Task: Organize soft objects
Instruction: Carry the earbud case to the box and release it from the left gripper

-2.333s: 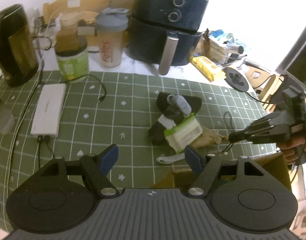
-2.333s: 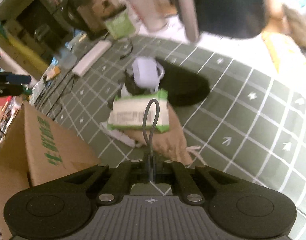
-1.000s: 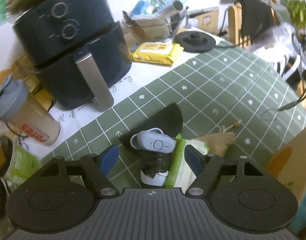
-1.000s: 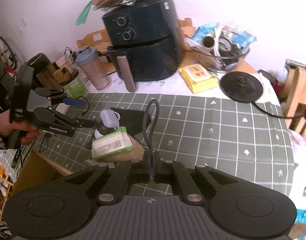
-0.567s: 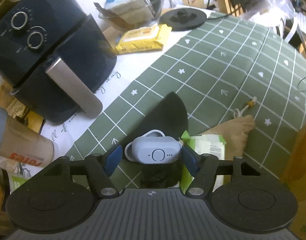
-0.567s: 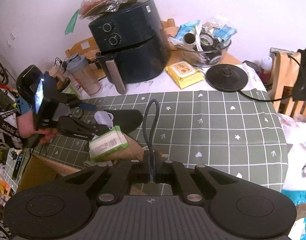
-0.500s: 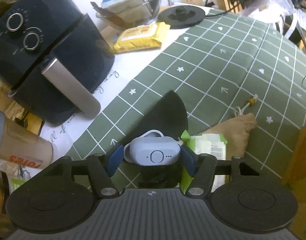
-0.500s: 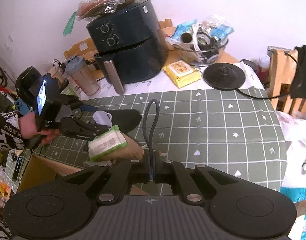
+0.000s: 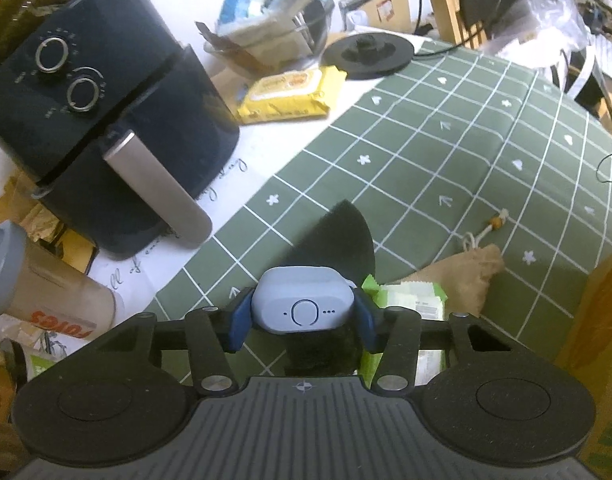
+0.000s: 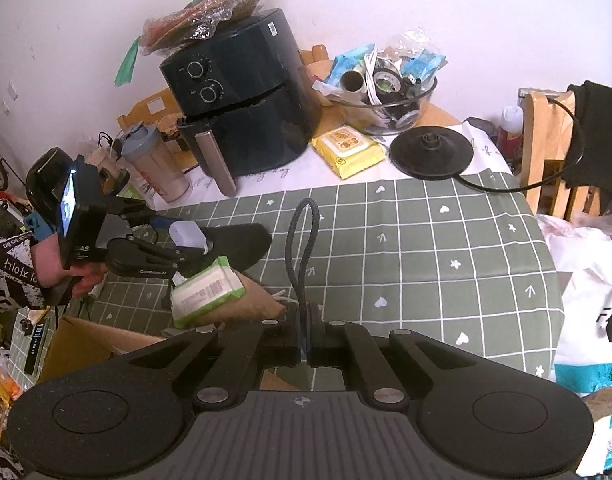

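Observation:
My left gripper (image 9: 302, 320) is shut on a pale blue-grey earbud case (image 9: 304, 306), which sits on a black sock (image 9: 338, 240) on the green grid cloth. A green-and-white wipes pack (image 9: 410, 304) lies beside it over a tan drawstring pouch (image 9: 466, 276). In the right wrist view the left gripper (image 10: 186, 246) grips the case (image 10: 188, 232) above the wipes pack (image 10: 206, 290) and pouch (image 10: 242, 304). My right gripper (image 10: 304, 350) is shut on a grey cord loop (image 10: 302, 248) and is raised above the table's near edge.
A dark air fryer (image 10: 242, 104) stands at the back with a shaker bottle (image 10: 154, 168), a yellow wipes pack (image 10: 348, 146), a kettle base (image 10: 430, 152) and a glass bowl of clutter (image 10: 386, 92). A cardboard box (image 10: 90, 350) stands at the table's near left edge.
My left gripper has moved in over the pile and shut on the earbud case. My right gripper has lifted and pulled back with the cord loop still in it.

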A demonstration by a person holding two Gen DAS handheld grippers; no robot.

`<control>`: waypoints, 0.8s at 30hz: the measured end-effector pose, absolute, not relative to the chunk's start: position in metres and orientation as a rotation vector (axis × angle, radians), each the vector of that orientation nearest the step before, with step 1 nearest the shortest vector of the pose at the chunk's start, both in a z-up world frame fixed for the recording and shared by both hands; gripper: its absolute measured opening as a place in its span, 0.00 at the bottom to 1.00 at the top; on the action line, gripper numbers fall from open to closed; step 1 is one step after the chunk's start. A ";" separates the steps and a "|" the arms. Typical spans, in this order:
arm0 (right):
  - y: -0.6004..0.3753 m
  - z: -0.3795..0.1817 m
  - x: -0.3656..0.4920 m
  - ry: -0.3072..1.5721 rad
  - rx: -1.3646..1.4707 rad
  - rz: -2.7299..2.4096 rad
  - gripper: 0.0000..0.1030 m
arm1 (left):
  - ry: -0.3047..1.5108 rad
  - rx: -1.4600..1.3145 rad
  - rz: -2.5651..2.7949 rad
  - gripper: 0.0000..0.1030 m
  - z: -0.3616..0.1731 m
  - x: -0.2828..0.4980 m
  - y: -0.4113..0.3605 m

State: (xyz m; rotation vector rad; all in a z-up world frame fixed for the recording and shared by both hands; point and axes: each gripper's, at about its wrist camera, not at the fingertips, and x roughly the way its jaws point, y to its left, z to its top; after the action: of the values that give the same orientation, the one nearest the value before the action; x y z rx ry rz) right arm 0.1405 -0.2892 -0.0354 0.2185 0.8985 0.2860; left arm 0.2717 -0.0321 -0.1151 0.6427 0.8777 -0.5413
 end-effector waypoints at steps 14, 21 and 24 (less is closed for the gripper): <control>-0.285 -0.014 0.140 0.852 0.230 0.334 0.05 | 0.793 0.504 -0.508 0.49 -0.059 0.246 -0.020; -0.281 0.009 0.133 0.828 0.219 0.386 0.05 | 0.745 0.454 -0.509 0.49 -0.027 0.220 -0.015; -0.281 0.021 0.126 0.813 0.223 0.416 0.05 | 0.736 0.413 -0.510 0.49 -0.013 0.207 -0.012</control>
State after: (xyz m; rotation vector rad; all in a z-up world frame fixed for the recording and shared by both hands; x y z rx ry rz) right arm 0.1259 -0.2807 0.0211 0.2233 0.8126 0.4160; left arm 0.2075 -0.0124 -0.0135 0.4129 0.7360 -0.5096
